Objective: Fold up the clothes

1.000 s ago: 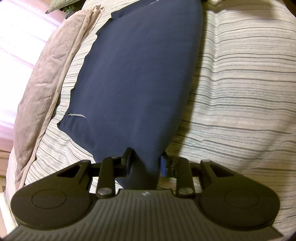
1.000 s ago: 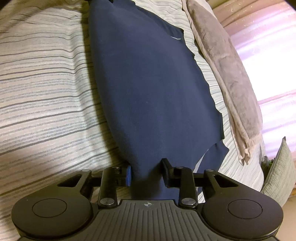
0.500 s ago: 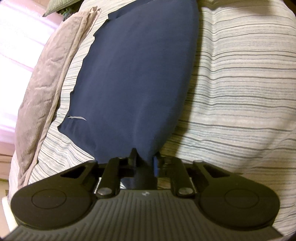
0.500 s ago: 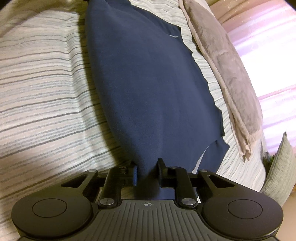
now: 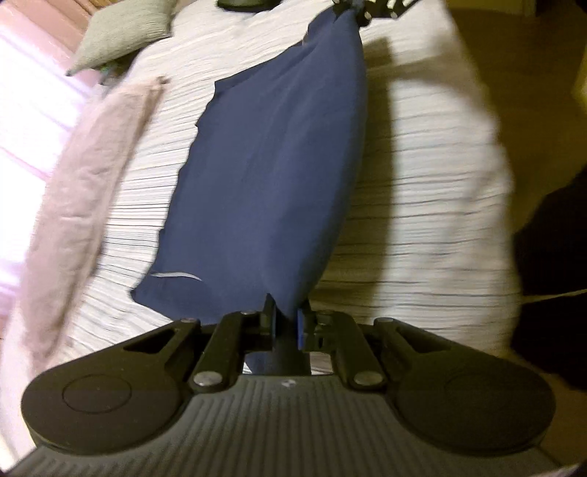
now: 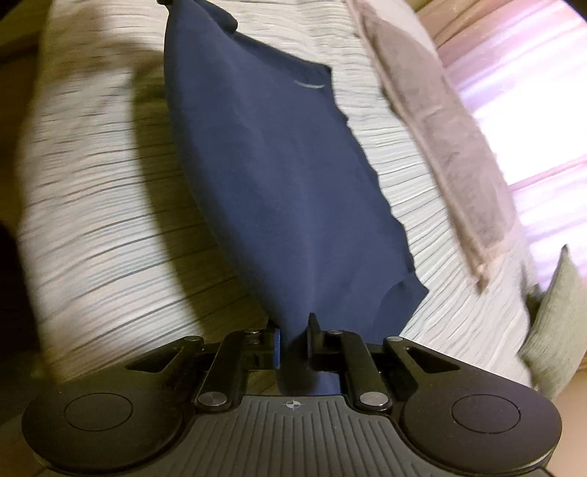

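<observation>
A navy blue garment [image 5: 271, 176] hangs stretched between my two grippers above a striped bed. My left gripper [image 5: 285, 323] is shut on one end of its edge, cloth bunched between the fingers. At the far end of the garment in the left wrist view, the right gripper [image 5: 361, 9] pinches the other end. In the right wrist view the same navy garment [image 6: 279, 176] runs away from my right gripper [image 6: 295, 339], which is shut on it. The garment's free side, with a small pale mark [image 6: 310, 85], still drapes on the bed.
The striped bedcover [image 5: 422, 205] lies under the garment, casting a shadow beside it. A long beige towel [image 5: 84, 198] lies along the bed's far side by a bright window. A green cushion [image 5: 124, 33] sits at the bed's corner. Floor shows beyond the bed edge [image 5: 532, 110].
Both grippers closed on the garment's edge and rose, lifting that edge off the bed; more of the bed, the cushion and the floor now show.
</observation>
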Demonstrator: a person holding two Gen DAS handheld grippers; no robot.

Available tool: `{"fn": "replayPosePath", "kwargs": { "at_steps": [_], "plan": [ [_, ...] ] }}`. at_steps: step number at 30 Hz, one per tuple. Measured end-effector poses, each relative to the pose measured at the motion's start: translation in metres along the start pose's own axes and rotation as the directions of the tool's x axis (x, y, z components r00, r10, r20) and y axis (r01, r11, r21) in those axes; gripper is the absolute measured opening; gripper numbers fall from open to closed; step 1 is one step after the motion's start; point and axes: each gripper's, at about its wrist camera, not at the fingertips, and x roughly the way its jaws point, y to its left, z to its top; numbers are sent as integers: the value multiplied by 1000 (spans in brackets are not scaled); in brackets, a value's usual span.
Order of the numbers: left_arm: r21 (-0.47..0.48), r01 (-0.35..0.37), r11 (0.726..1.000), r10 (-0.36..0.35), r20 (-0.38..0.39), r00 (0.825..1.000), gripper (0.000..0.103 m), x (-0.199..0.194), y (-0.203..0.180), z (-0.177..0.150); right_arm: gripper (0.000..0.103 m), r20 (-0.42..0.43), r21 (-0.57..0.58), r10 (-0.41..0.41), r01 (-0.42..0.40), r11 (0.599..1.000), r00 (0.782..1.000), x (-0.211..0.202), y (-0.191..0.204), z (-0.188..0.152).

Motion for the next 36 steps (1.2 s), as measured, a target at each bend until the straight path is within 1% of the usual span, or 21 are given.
{"fn": "replayPosePath", "kwargs": {
  "at_steps": [2, 4, 7, 8, 9, 11, 12, 13, 16, 17, 19, 20, 22, 23, 24, 25, 27, 30, 32, 34, 36],
  "plan": [
    [-4, 74, 997, -74, 6, 997, 7, -14, -20, -2, 10, -29, 21, 40, -39, 999, 999, -19, 21, -8],
    [-16, 143, 990, -143, 0, 990, 7, -18, -39, -5, 10, -54, 44, 76, -74, 996, 996, -32, 41, -16],
    [-45, 226, 973, -227, -27, 974, 10, -9, -59, -11, 12, -81, 75, 104, -98, 992, 991, -34, 68, -24],
    [-46, 243, 969, -245, -41, 969, 14, -4, -63, -13, 19, -90, 78, 102, -95, 992, 991, -32, 76, -25],
    [-47, 261, 964, -263, -55, 963, 14, 1, -65, -14, 24, -103, 93, 107, -98, 991, 989, -29, 79, -25],
    [-68, 295, 953, -299, -57, 952, 19, 4, -59, -15, 43, -118, 151, 119, -101, 983, 986, -31, 77, -26],
    [-85, 312, 946, -317, -52, 947, 21, 3, -53, -15, 47, -126, 180, 125, -102, 978, 984, -31, 76, -26],
    [-107, 325, 940, -331, -45, 943, 23, 1, -46, -16, 51, -133, 208, 132, -102, 973, 982, -32, 75, -27],
    [-163, 348, 923, -354, -12, 935, 26, -7, -20, -16, 51, -140, 315, 144, -93, 945, 980, -41, 65, -28],
    [-179, 351, 919, -356, 2, 934, 27, -10, -10, -15, 51, -138, 363, 147, -88, 928, 979, -45, 60, -29],
    [-206, 347, 915, -349, 32, 937, 31, -15, 8, -14, 51, -112, 491, 157, -83, 867, 981, -50, 39, -32],
    [-220, 339, 915, -338, 44, 940, 35, -16, 16, -13, 51, -92, 570, 166, -85, 817, 982, -52, 27, -35],
    [-258, 333, 907, -328, 63, 942, 35, -16, 32, -9, 51, -38, 715, 176, -96, 692, 984, -53, 1, -42],
    [-279, 333, 901, -327, 71, 943, 35, -16, 38, -7, 51, -18, 756, 164, -94, 648, 986, -52, -11, -45],
    [-300, 333, 894, -325, 78, 943, 33, -16, 45, -5, 51, -2, 781, 147, -90, 618, 989, -48, -24, -47],
    [-320, 332, 887, -322, 87, 943, 31, -16, 53, -3, 51, 10, 796, 136, -90, 599, 991, -42, -36, -47],
    [-370, 324, 871, -307, 107, 946, 31, -16, 72, 3, 51, 33, 817, 115, -93, 569, 993, -26, -60, -51],
    [-437, 285, 853, -268, 100, 958, 32, -4, 97, 12, 50, 60, 826, 110, -111, 553, 992, 12, -94, -57],
    [-474, 241, 847, -243, 59, 968, 32, 14, 109, 18, 24, 72, 826, 142, -139, 547, 987, 45, -113, -64],
    [-494, 215, 843, -236, 20, 972, 32, 41, 116, 26, 22, 75, 824, 188, -167, 541, 979, 83, -133, -66],
    [-496, 186, 848, -228, -26, 973, 32, 70, 120, 37, 22, 80, 826, 230, -194, 530, 970, 117, -149, -72]
  ]
}}
